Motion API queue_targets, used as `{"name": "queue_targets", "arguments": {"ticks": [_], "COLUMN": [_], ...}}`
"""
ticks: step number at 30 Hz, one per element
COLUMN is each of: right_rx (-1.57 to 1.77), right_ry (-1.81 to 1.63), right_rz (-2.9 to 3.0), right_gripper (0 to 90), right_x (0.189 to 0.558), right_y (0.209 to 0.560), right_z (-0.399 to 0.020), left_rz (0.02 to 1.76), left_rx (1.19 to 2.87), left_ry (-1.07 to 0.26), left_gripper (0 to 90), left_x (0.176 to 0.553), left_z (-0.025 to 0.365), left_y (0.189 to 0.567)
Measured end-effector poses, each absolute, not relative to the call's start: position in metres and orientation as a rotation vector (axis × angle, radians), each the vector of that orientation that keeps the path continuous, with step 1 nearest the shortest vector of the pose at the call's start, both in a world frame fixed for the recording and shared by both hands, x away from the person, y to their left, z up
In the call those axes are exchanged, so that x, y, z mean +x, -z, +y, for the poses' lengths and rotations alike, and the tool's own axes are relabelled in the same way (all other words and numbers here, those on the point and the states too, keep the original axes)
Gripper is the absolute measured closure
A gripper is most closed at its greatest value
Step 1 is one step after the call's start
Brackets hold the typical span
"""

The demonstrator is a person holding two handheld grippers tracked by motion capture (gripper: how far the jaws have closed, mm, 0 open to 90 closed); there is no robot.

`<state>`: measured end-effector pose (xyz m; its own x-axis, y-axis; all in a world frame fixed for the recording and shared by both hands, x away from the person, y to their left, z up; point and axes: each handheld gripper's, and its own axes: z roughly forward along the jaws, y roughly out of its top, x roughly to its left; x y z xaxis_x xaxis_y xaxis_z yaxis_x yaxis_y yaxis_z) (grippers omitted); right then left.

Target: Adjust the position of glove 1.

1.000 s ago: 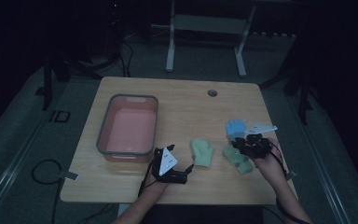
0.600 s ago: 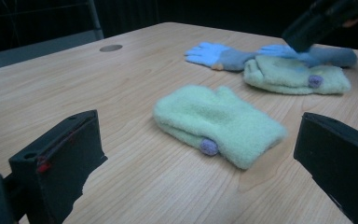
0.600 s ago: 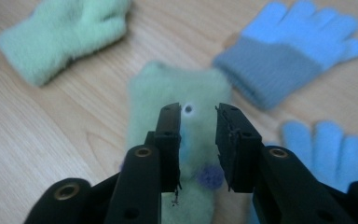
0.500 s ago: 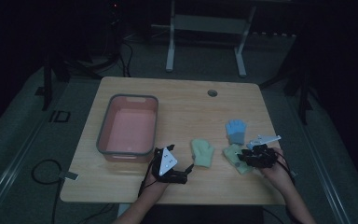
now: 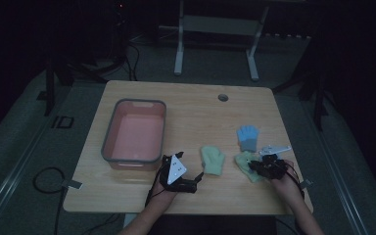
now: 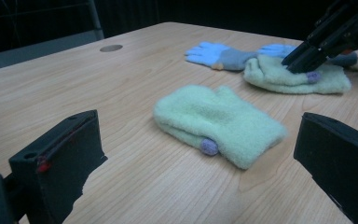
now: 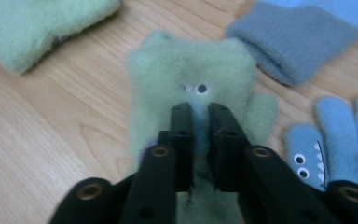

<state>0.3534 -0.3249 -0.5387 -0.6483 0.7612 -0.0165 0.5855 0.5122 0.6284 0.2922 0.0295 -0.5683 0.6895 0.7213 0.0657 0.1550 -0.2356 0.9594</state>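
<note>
Lower right of the high view: my right tool (image 5: 258,168) pinches a fold of a green mitten (image 7: 191,74) on the desk (image 5: 191,105). Lower centre: my left tool (image 5: 196,180) released beside a second green mitten (image 6: 216,122).

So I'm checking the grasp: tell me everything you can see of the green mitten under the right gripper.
The green mitten looks like fuzzy pale fleece, with a thumb lobe at one side, small googly eyes and a purple bit at its edge. It lies flat on the wooden table, beside the blue gloves and apart from the other green mitten. The right gripper has its jaws nearly closed, pinching a fold of the fabric.
</note>
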Motion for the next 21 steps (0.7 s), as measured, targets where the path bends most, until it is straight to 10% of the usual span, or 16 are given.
{"name": "queue_targets", "arguments": {"ticks": [21], "right_rx": [1.362], "right_ry": [-1.048], "right_rz": [2.084], "right_gripper": [86.7], "right_x": [0.313], "right_y": [0.456], "right_z": [-0.298], "left_rz": [0.694], "left_rx": [1.754], "left_ry": [-0.621], "left_gripper": [1.3], "left_x": [0.291], "left_z": [0.029], "left_y": [0.569]}}
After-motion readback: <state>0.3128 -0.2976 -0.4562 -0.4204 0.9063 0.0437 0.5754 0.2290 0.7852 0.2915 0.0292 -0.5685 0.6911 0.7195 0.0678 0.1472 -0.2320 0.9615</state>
